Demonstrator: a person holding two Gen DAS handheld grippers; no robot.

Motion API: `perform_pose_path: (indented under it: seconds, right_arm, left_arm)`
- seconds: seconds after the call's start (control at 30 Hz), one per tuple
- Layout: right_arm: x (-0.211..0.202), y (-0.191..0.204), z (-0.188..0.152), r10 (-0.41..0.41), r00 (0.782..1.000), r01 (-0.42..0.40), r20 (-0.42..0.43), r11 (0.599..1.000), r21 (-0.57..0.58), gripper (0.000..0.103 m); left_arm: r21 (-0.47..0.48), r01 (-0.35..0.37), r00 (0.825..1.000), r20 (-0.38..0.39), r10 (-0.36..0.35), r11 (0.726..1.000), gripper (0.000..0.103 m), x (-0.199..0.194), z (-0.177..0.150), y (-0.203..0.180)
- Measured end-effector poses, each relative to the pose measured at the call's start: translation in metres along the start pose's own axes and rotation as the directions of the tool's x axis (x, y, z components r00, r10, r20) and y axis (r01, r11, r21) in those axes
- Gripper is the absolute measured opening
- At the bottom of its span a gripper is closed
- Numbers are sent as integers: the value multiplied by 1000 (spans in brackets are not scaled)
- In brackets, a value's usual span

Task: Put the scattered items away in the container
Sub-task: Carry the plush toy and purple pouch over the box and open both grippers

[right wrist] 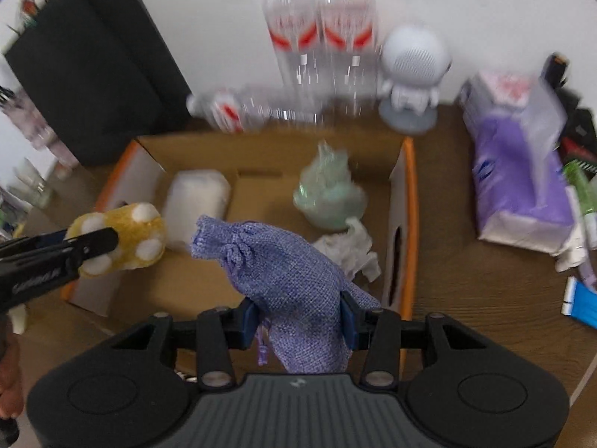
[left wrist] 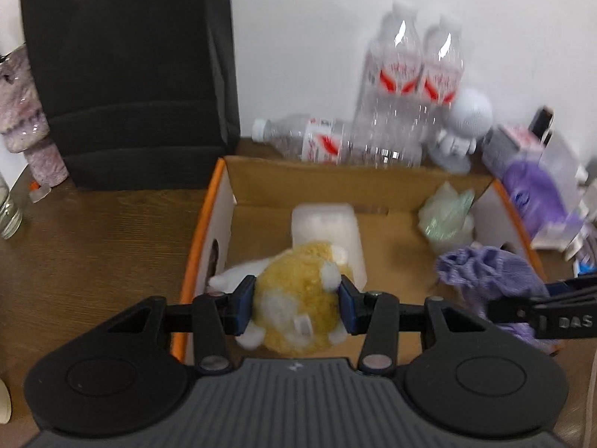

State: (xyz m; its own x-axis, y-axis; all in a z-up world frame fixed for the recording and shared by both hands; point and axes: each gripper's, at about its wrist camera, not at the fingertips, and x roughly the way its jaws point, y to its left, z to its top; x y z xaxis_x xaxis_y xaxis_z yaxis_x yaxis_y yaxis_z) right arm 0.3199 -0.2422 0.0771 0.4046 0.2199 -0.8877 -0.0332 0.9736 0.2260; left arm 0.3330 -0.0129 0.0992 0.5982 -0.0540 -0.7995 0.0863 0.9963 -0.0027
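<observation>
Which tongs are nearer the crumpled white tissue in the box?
Right. The right tongs, shut on the purple pouch, hang just beside the crumpled white tissue; the left tongs hold the yellow plush across the box.

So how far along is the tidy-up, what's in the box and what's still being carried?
Done: a white foam block, a green bundle and crumpled tissue already lie in the cardboard box. In hand: the left gripper is clamped on the yellow plush toy and the right gripper on the purple drawstring pouch, both above the box. Left: releasing those two. Whether the bottles and tissue pack outside count is unclear.
</observation>
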Motion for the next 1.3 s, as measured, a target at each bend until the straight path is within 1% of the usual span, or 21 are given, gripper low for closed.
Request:
perform_pose_path:
  seconds: [0.07,0.13,0.2,0.27,0.33,0.4,0.43,0.47,0.53,0.6,0.67,0.7,0.73,0.77,0.87,0.93,1.0,1.07,1.17,1.23,1.3]
  right_arm:
    - [19,2,-2,6,1000,-7,-30,1000,-8,43]
    - [37,5,-6,0,998,-2,-61,1000,-23,43]
    - [47,7,-10,2,997,-4,-79,1000,-28,45]
    - [52,7,-13,-10,997,7,-76,999,-35,47]
    - [51,9,-14,-8,997,5,-77,999,-43,48]
    - [50,14,-16,-20,995,12,-94,996,-86,57]
    - [48,16,-17,-30,994,18,-102,994,-110,60]
    - [47,19,-20,-32,994,19,-104,992,-121,65]
    - [47,22,-20,-36,994,22,-107,991,-132,67]
    - [48,22,-19,-53,993,40,-105,991,-126,67]
    - [46,21,-15,-56,994,46,-98,993,-105,70]
    - [41,20,-14,-56,995,48,-88,995,-91,76]
    - [38,20,-12,-56,995,48,-78,995,-90,80]
    - [33,21,-12,-61,996,55,-67,994,-95,85]
    - [17,16,-9,-88,995,85,-39,994,-68,85]
    - [4,9,-7,-73,997,72,-24,997,-31,85]
    - [-9,9,-9,-52,998,51,-44,999,-13,87]
    - [-21,9,-13,-60,996,60,-64,998,3,89]
    - [-41,16,-21,-61,996,62,-63,998,12,89]
    - [-55,19,-29,-46,997,47,-63,999,22,89]
    - [-67,24,-38,-30,998,32,-56,999,37,91]
  left_arm:
    - [-1,13,999,-30,-13,1000,46,10,-6,-1]
    - [-4,32,997,-77,-32,999,47,23,-15,-2]
    - [20,19,996,-85,-17,1000,49,31,-21,-7]
    - [42,10,994,-110,-5,999,56,37,-27,-11]
    - [57,19,990,-144,-11,998,64,41,-33,-12]
    - [58,7,990,-144,1,998,64,40,-40,-12]
    - [52,9,990,-144,-1,999,64,39,-44,-12]
    - [37,13,989,-148,-7,999,64,38,-47,-12]
    - [2,16,988,-156,-15,1000,64,36,-52,-11]
    - [-2,6,988,-153,-6,1000,69,34,-51,-12]
    - [1,17,990,-142,-17,1000,74,26,-47,-13]
    - [6,34,989,-143,-32,999,75,21,-46,-14]
    - [17,44,989,-141,-41,999,75,17,-44,-16]
    - [30,40,991,-127,-35,999,78,10,-43,-18]
    - [26,14,997,-73,-12,1000,82,-13,-35,-18]
    - [9,6,999,-51,-5,1000,85,-29,-30,-16]
    - [22,-6,999,-37,7,1000,89,-47,-25,-19]
    - [39,-17,999,-34,19,999,97,-64,-24,-22]
    - [30,-17,999,-35,18,999,103,-85,-29,-24]
    - [21,-21,999,-32,21,1000,103,-98,-36,-27]
    - [23,-8,999,-45,9,1000,103,-109,-44,-30]
